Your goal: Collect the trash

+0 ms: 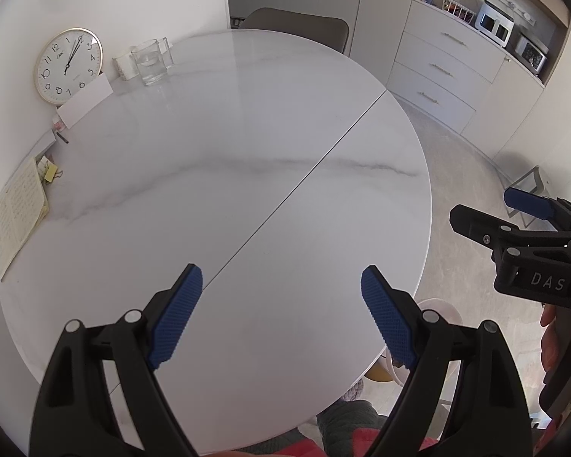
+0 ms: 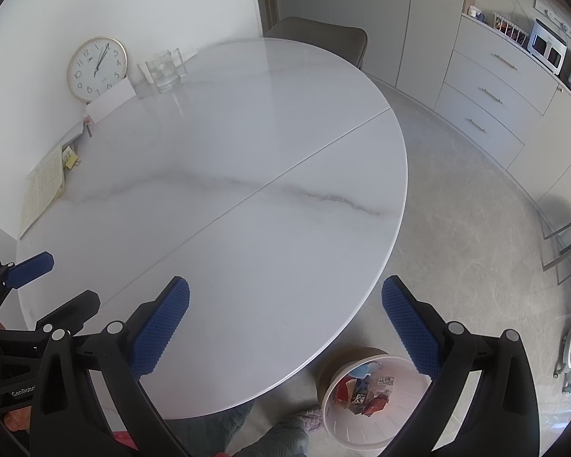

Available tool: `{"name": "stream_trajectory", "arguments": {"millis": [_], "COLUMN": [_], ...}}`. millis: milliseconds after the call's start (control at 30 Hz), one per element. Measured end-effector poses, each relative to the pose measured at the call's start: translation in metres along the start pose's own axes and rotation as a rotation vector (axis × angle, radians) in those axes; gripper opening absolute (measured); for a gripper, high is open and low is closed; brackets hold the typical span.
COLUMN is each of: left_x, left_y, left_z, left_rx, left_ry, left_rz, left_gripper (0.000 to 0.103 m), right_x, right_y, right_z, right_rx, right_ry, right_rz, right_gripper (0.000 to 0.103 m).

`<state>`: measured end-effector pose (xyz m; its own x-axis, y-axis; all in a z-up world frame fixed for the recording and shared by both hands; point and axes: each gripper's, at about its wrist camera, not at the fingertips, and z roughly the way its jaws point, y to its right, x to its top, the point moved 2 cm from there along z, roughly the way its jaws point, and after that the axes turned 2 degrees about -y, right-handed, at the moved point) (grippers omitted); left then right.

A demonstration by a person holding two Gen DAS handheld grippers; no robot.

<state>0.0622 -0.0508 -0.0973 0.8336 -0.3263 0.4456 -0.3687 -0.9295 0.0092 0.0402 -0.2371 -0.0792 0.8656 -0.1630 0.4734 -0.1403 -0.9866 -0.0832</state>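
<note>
Right now my left gripper [image 1: 281,312] and right gripper [image 2: 285,323] hover over the table [image 2: 247,133], fingers spread wide, nothing held, trash [image 2: 363,392], wrappers I think, in the floor bin [image 2: 335,415].

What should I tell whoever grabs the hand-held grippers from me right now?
Left hand-held gripper: open, empty, over the near part of the table.
Right hand-held gripper: open, empty, over the table's near right edge.
Trash bin on the floor right of the table, wrappers already inside.
No loose trash visible on the tabletop; only the clock, glass jug and papers sit along the wall side.
Left: check that wall side for scraps; otherwise it looks finished.
</note>
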Motion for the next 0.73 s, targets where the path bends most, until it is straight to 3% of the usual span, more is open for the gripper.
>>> {"name": "stream_trajectory", "arguments": {"millis": [233, 333, 733], "left_x": [-0.001, -0.0013, 0.0004], "left_y": [0.0005, 0.0001, -0.002], "left_z": [0.001, -0.0007, -0.003], "left_rx": [0.003, 0.01, 0.008], "left_ry": [0.001, 0.015, 0.016], "left_rz": [0.0, -0.008, -0.016], "left_gripper": [0.082, 0.091, 0.091], "right_x": [-0.0022, -0.0028, -0.0026], "right_y": [0.0024, 0.0033, 0.0034], "right_z": [0.0009, -0.0003, -0.0025], "right_rx": [-0.001, 0.0, 0.002], "right_ry": [-0.004, 0.0, 0.005], "right_rz": [0.002, 0.004, 0.002], "right_gripper": [0.1, 0.1, 0.1]}}
